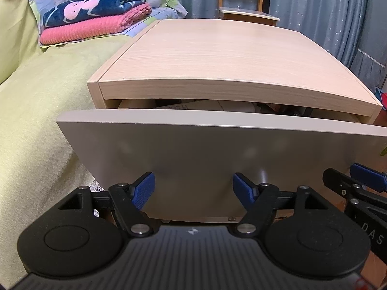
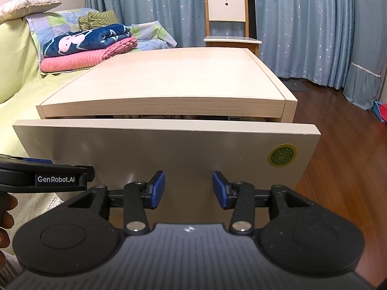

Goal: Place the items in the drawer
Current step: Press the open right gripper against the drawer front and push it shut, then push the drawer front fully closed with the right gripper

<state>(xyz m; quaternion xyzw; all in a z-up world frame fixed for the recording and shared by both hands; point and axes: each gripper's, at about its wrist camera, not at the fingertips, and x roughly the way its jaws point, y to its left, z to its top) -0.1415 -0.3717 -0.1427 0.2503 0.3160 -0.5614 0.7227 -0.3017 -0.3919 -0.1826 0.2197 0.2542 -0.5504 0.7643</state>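
The drawer sits at the top of a small wooden cabinet and is pulled out a little way. Its wide grey front runs from side to side and faces both grippers. Through the gap at the top, papers show inside the drawer, but they are too hidden to name well.

The left gripper is right in front of the drawer's face, low down, with its jaws wide apart and nothing between them. The right gripper is just beside it, also in front of the drawer, jaws apart and empty. A round green sticker is on the right end of the drawer front.

A bed with folded blankets stands to the left of the cabinet. A chair stands behind it by the blue curtains.
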